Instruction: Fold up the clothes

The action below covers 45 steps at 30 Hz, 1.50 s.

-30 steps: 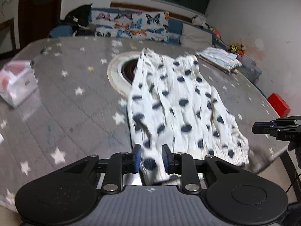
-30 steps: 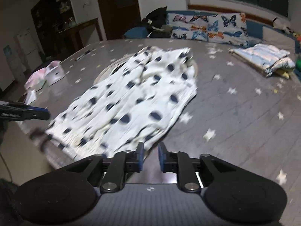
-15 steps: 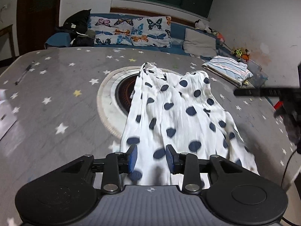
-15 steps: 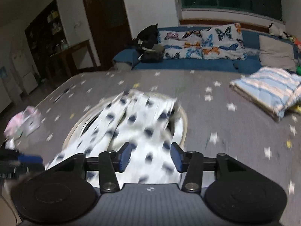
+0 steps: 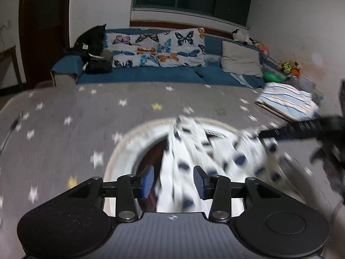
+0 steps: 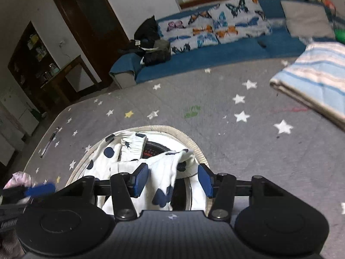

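1. My left claw (image 5: 173,182) stands wide, its blue pads (image 5: 148,181) well apart with nothing pinched between them.
2. My right claw (image 6: 172,180) is just as wide, and grips nothing either.
3. The polka-dot garment (image 6: 163,172), white with dark blue spots, lies over the round hotplate ring (image 6: 194,146) set in the table's middle.
4. From the right wrist view, the garment's bunched top end sits on the ring's far left part, and a fold of cloth runs back under my pads.
5. In the left wrist view the garment (image 5: 185,166) is blurred; it stretches from the ring's far edge down between my fingers.
6. The star-patterned grey tablecloth (image 6: 248,151) surrounds the ring on all sides.
7. A folded blue-striped cloth (image 6: 317,82) rests on the table, well to the right of the ring and beyond it.
8. A blue sofa with butterfly cushions (image 5: 159,49) stands behind the table, far past the ring.
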{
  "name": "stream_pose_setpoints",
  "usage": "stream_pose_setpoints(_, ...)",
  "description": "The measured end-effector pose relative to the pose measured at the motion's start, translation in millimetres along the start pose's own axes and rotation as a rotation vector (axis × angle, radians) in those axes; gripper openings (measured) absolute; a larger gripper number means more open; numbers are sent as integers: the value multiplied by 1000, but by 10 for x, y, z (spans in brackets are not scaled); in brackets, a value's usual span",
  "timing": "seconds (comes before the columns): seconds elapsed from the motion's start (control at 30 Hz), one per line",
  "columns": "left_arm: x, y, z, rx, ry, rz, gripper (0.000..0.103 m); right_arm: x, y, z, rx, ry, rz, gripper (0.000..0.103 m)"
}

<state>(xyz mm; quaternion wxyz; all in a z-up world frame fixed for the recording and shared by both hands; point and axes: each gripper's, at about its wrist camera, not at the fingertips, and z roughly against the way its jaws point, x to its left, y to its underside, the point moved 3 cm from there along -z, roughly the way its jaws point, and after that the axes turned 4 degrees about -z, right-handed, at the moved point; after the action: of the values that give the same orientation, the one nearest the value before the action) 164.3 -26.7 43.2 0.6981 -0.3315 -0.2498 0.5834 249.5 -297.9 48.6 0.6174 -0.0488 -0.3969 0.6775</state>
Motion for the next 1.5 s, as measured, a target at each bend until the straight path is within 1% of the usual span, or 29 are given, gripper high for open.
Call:
stream_pose_setpoints(0.07, -1, -138, -187, 0, -21, -7, 45, -51, -13, -87, 23, -27, -26, 48)
stream_pose_setpoints(0.2, -34, -298, -517, 8, -32, -29, 46, -83, -15, -184, 53, -70, -54, 44)
stream_pose_setpoints(0.33, -52, -365, -777, 28, -44, -44, 46, -89, -31, -234, 64, -106, -65, 34)
stream_pose_setpoints(0.4, -71, -370, -862, 39, -39, -53, 45, -65, -47, -236, 66, -111, -51, 32)
stream_pose_setpoints(0.43, -82, -375, -898, 44, -37, -58, 45, -53, -54, -236, 64, -112, -44, 27)
stream_pose_setpoints(0.5, -103, -379, -957, 52, -29, -67, 39, -31, -72, -221, 53, -112, -30, 18)
stream_pose_setpoints(0.57, -134, -376, -997, 57, -16, -82, 20, -13, -92, -206, 42, -106, -21, 11)
stream_pose_setpoints(0.6, -150, -375, -1014, 59, -9, -90, 15, -5, -104, -196, 35, -101, -14, 9)
stream_pose_setpoints(0.63, -162, -373, -1015, 57, -5, -98, 7, 2, -115, -186, 29, -96, -8, 7)
stream_pose_setpoints(0.67, -173, -371, -1011, 54, -2, -105, 5, 8, -129, -168, 20, -91, -2, 6)
stream_pose_setpoints(0.73, -160, -382, -956, 34, -10, -110, 3, 9, -188, -50, -27, -81, 8, 5)
stream_pose_setpoints(0.8, -90, -422, -881, 6, -22, -83, 3, 10, -247, 67, -73, -71, 17, 4)
stream_pose_setpoints(0.93, 162, -487, -675, -50, -79, 1, 3, -2, -359, 326, -176, -45, 33, 4)
stream_pose_setpoints(1.03, 403, -488, -526, -87, -136, 55, 3, -77, -409, 594, -292, 12, 42, 4)
stream_pose_setpoints(1.1, 584, -458, -487, -78, -168, 91, 3, -184, -403, 709, -340, 122, 52, 4)
stream_pose_setpoints(1.13, 664, -438, -493, -57, -181, 96, 3, -242, -390, 705, -323, 190, 69, 6)
stream_pose_setpoints(1.17, 740, -416, -503, -35, -195, 99, 4, -318, -368, 673, -285, 242, 68, 11)
stream_pose_setpoints(1.23, 841, -369, -520, 7, -222, 82, 9, -468, -322, 611, -210, 343, 63, 12)
stream_pose_setpoints(1.27, 872, -347, -523, 24, -239, 71, 10, -544, -294, 578, -178, 375, 54, 13)
stream_pose_setpoints(1.3, 884, -317, -516, 29, -252, 54, 10, -610, -267, 558, -160, 403, 46, 13)
stream_pose_setpoints(1.33, 892, -285, -508, 33, -264, 34, 15, -662, -243, 552, -154, 422, 41, 14)
stream_pose_setpoints(1.37, 887, -287, -495, 31, -279, 14, 25, -707, -223, 548, -150, 439, 36, 19)
stream_pose_setpoints(1.4, 878, -299, -482, 27, -295, -6, 29, -709, -234, 556, -159, 447, 36, 20)
stream_pose_setpoints(1.43, 861, -326, -463, 19, -303, -21, 31, -711, -244, 564, -168, 454, 35, 20)
stream_pose_setpoints(1.5, 819, -378, -416, -5, -301, -40, 31, -712, -268, 578, -188, 472, 36, 23)
